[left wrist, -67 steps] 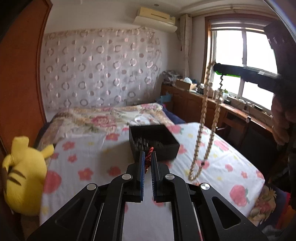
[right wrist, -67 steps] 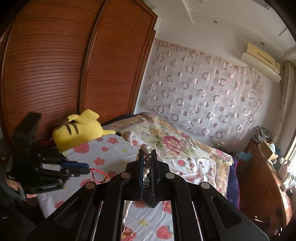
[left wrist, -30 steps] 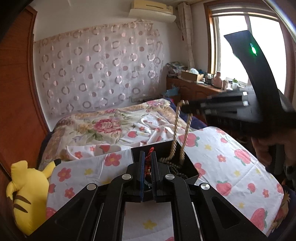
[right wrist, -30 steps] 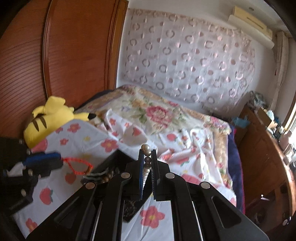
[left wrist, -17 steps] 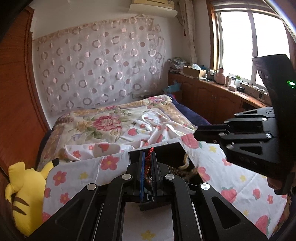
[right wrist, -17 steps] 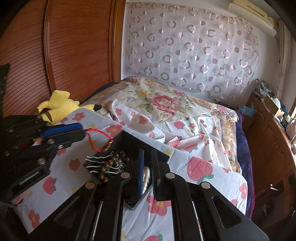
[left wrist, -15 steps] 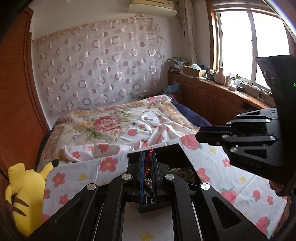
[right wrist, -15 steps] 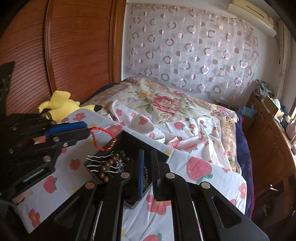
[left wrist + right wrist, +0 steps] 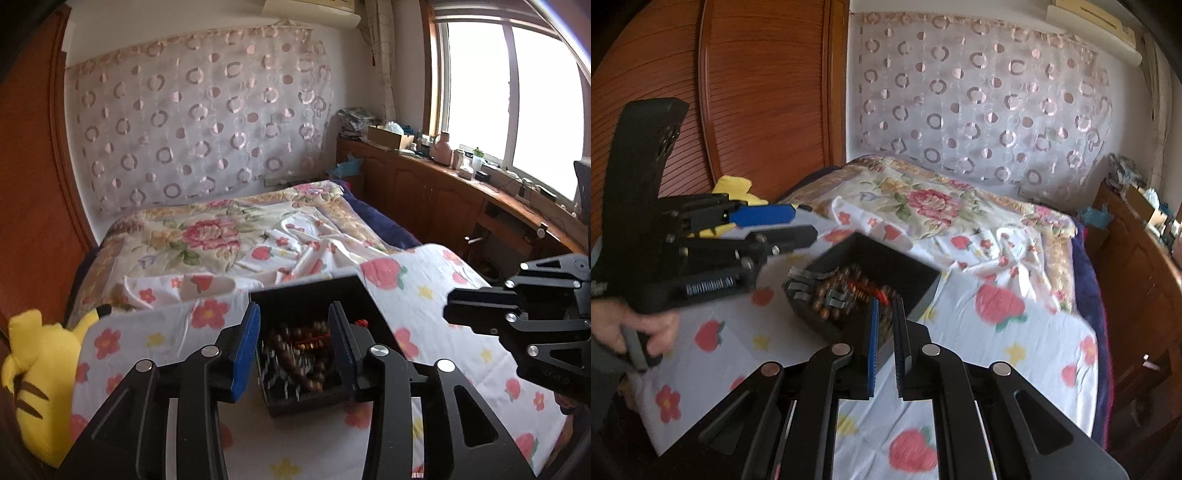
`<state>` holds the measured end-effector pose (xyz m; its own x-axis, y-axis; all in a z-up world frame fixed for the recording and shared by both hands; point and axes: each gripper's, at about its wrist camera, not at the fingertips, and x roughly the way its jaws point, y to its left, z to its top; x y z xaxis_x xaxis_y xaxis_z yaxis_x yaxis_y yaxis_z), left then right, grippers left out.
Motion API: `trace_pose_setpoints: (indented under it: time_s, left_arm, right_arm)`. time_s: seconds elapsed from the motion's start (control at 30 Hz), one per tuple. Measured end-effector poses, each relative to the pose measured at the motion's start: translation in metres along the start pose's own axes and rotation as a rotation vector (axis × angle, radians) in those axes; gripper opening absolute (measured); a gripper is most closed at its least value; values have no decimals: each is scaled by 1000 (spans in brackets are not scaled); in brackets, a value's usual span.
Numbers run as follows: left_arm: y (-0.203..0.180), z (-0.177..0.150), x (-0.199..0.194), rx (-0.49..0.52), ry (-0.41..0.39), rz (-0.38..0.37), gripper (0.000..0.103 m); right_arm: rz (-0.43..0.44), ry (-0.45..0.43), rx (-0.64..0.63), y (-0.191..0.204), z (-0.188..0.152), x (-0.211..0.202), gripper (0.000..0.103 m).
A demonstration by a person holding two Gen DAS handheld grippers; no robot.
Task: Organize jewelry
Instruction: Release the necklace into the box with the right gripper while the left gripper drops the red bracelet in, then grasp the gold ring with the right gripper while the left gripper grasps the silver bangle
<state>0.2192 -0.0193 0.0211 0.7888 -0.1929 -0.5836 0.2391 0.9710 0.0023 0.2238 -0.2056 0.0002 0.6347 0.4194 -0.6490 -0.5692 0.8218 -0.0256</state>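
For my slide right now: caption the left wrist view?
Open left gripper above black jewelry box holding brown beads on floral bedsheet.

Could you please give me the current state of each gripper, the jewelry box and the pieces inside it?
Left gripper: jaws just opened, nothing pinched, above the box.
Right gripper: shut, nothing visible between its blue pads.
Black square jewelry box: lidless, resting on the floral bedsheet.
Brown wooden bead string: piled inside the box.
Red cord bracelet: lying on the beads.
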Motion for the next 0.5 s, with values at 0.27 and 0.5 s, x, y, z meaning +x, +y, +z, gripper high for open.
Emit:
trace_pose_setpoints:
  time_s: [0.27,0.5]
  left_arm:
    - [-4,-61,-25,36,34,-28,68]
    - [-7,-104,-38,21,85,-66,72]
  right_arm:
    - [73,53,8,18,-68,-8,9]
    - [122,140,6,38,-102,7,9]
